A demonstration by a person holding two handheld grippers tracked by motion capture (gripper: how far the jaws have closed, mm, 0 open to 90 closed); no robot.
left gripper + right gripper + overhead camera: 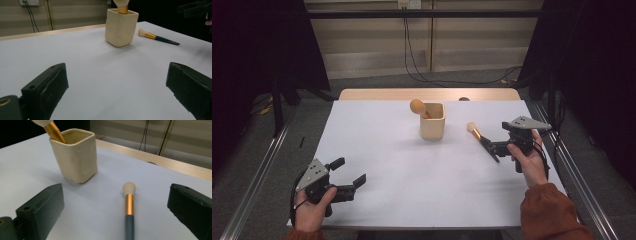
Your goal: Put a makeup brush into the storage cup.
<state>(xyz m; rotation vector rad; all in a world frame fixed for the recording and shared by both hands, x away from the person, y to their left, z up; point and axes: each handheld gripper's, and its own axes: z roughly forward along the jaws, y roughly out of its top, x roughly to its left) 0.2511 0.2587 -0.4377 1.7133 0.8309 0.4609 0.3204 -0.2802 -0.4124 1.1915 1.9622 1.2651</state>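
Right gripper view looks straight down the loose makeup brush (129,211), which lies flat on the desk (30,160) between the right tongs' (113,212) spread jaws, not yet pinched. In the high view those tongs (492,148) are at the handle end, the hand angled inward. The left tongs (348,173) rest near the desk's front edge, jaws spread, holding nothing. Farther off, the cream cup (432,120) already holds one brush (418,106), so I judge about half remains: lifting this one and standing it in the cup.
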